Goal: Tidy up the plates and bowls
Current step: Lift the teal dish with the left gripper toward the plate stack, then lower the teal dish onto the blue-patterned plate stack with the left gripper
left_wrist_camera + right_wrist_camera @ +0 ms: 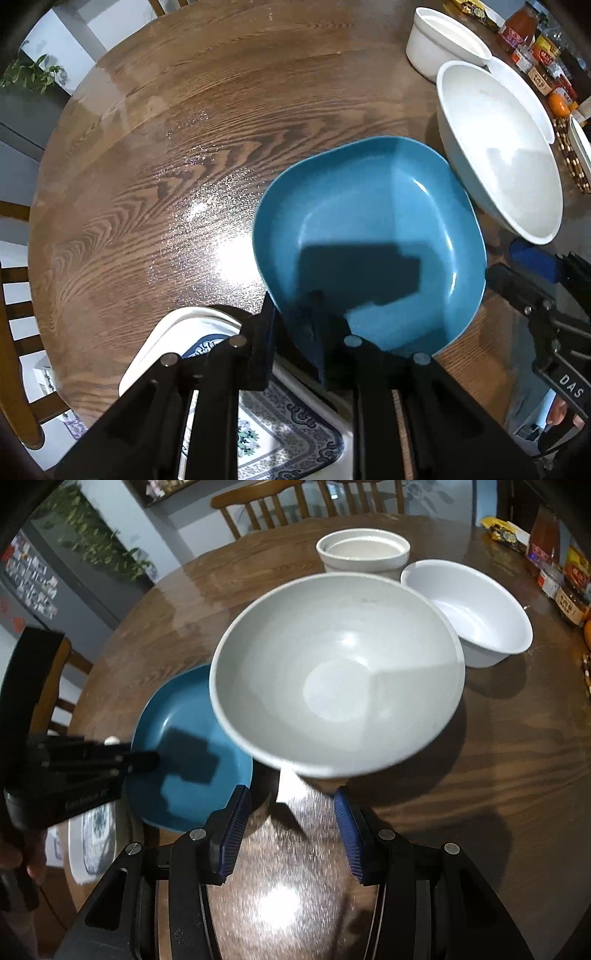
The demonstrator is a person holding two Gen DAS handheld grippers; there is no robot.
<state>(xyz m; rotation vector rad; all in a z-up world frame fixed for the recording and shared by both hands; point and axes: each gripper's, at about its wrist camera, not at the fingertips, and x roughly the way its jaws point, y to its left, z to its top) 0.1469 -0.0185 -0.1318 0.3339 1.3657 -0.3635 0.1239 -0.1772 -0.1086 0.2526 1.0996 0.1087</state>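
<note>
— Blue pads, nearest: what is the left gripper (295, 332) doing?
— Its jaws stand narrow, pinching the near rim of the teal square plate (369, 236), which sits on the wooden table (166, 147) over a patterned white plate (280, 435).
— And the right gripper (291, 830)?
— About half open, nothing between its pads. Just beyond it stands the big grey bowl (340, 672), then a white bowl (476, 609) and a round white dish (364, 554).
</note>
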